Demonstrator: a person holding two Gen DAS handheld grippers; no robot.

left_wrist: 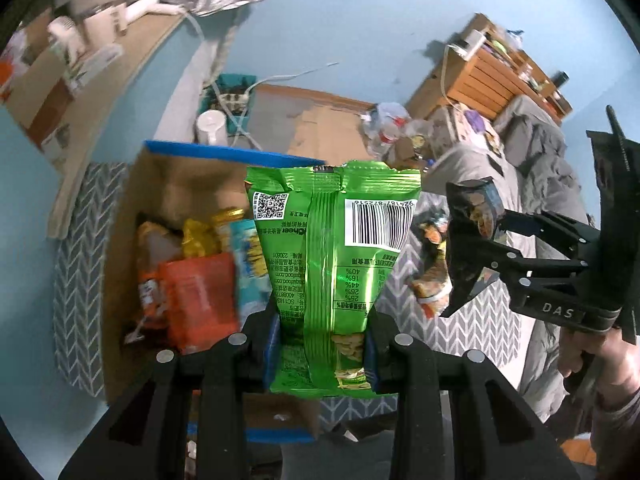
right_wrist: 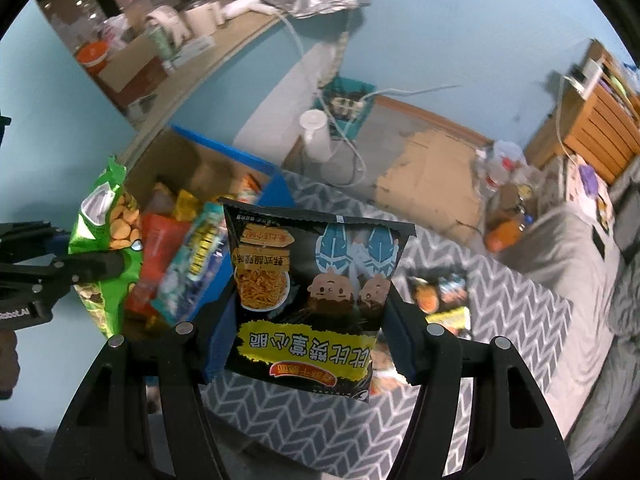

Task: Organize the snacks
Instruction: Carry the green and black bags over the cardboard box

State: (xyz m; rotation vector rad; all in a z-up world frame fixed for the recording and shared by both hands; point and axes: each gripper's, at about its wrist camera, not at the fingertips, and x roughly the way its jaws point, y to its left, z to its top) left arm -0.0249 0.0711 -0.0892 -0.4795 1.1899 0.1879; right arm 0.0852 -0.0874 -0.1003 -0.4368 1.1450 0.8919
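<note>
Left gripper [left_wrist: 326,344] clamps the lower end of a green snack bag [left_wrist: 332,248], its long axis upright, directly over the open cardboard box [left_wrist: 132,208] already stocked with packets, among them an orange packet [left_wrist: 196,296]. Right gripper [right_wrist: 310,336] pinches a black noodle-snack bag [right_wrist: 312,280], also upright, hanging over the chevron-patterned mat [right_wrist: 320,432] just right of the box. Judging by position, the left hand is nearer the drop; the right must travel leftward. Loose snacks [right_wrist: 440,304] lie on the mat beyond.
</note>
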